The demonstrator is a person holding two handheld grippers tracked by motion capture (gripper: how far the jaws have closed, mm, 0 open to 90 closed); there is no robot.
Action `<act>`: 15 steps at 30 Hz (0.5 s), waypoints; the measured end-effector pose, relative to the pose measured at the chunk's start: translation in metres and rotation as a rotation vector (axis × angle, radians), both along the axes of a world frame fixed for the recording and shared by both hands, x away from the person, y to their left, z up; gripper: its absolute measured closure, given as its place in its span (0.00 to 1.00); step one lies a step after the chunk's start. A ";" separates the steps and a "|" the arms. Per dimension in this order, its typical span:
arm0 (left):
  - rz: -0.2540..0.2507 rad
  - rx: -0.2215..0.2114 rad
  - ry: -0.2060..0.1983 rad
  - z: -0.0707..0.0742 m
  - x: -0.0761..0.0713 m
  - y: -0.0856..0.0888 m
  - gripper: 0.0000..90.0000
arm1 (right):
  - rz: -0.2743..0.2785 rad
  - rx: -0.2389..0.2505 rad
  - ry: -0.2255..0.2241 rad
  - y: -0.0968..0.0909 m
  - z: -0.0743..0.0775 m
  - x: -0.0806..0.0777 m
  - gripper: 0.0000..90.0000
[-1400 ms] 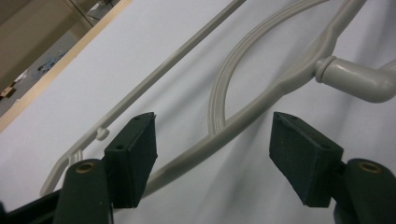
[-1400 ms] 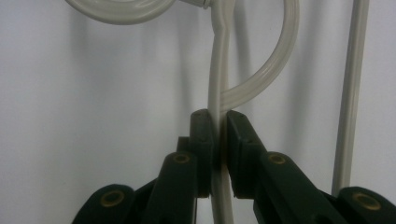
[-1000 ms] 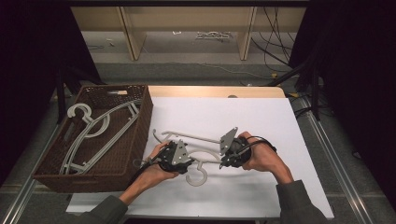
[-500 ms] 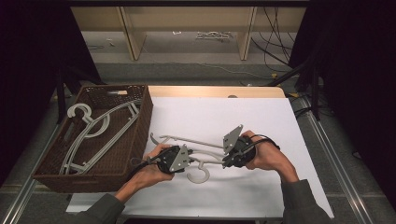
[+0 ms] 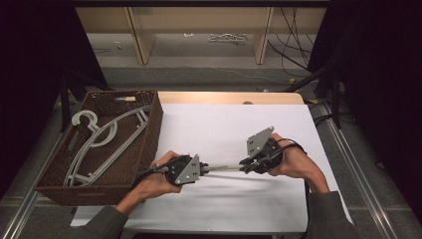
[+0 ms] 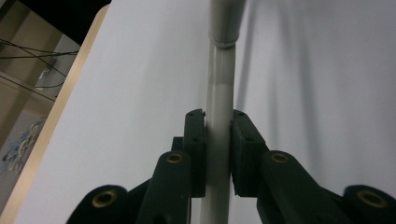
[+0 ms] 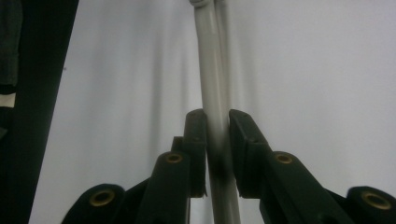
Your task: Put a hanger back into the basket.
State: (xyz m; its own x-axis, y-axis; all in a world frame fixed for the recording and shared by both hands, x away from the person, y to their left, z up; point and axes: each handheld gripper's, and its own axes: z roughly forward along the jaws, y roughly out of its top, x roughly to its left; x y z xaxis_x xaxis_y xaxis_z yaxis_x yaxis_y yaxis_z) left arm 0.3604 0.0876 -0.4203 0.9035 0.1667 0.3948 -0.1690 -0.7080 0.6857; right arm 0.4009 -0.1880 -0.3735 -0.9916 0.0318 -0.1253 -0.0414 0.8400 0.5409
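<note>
My left claw has just closed and pinches the grey hanger; my right claw, jaws easing apart, still pinches it too. From above, the hanger spans both claws over the white table, with more hangers in the wicker basket beyond.

The left gripper and right gripper are held level, tips facing each other, jaws closed; the right jaws have just eased slightly.
</note>
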 end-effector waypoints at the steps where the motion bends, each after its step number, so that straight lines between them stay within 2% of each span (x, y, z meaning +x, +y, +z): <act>1: 0.003 -0.017 0.020 0.002 0.001 0.001 0.88 | -0.006 0.015 -0.013 -0.001 0.001 0.001 0.85; 3: 0.013 -0.040 0.037 0.004 0.001 0.001 0.88 | -0.029 0.040 -0.025 -0.004 0.002 0.002 0.84; 5: 0.038 -0.062 0.075 0.006 0.002 0.002 0.88 | -0.036 0.056 -0.035 -0.004 0.003 0.003 0.82; 8: 0.092 -0.100 0.138 0.009 0.004 0.004 0.88 | -0.118 0.091 -0.043 -0.004 0.006 0.004 0.72; 10: 0.118 -0.115 0.177 0.010 0.007 0.006 0.88 | -0.206 0.141 -0.040 -0.006 0.010 0.006 0.60; 11: 0.108 -0.125 0.206 0.010 0.009 0.007 0.88 | -0.248 0.166 -0.044 -0.007 0.012 0.006 0.56; 12: 0.135 -0.146 0.225 0.010 0.010 0.008 0.88 | -0.287 0.190 -0.052 -0.007 0.013 0.008 0.50; 14: 0.190 -0.180 0.252 0.010 0.011 0.011 0.88 | -0.349 0.192 -0.077 -0.008 0.013 0.008 0.45; 15: 0.198 -0.177 0.253 0.011 0.012 0.013 0.88 | -0.361 0.200 -0.082 -0.008 0.013 0.009 0.44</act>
